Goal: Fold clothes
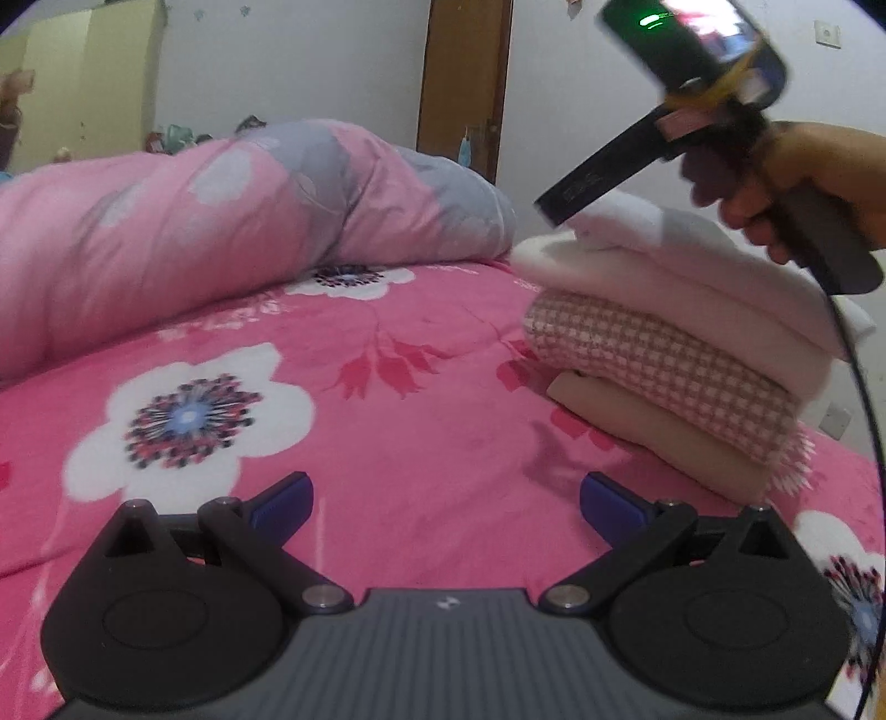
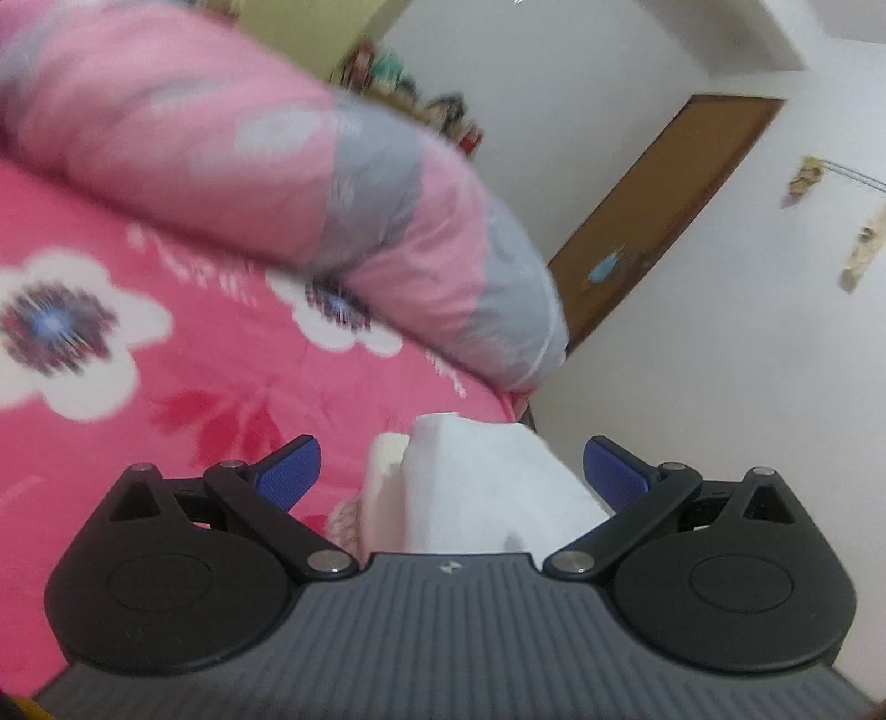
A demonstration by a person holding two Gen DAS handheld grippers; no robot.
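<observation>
The left gripper has a dark grey ribbed body with a small white logo at its centre. Two black rounded housings sit at 8 and 4 o'clock, each with a round disc. Black link arms with silver screws carry blue textured fingertips. The right gripper has the same build. From the left wrist view, its black handle carries a screen with a green light and yellow bands.

a home bedroom, bed with a pink floral cover, rolled pink-and-grey quilt along it, wooden door in a white wall, pale green wardrobe in the corner, stack of folded clothes on the bed
</observation>
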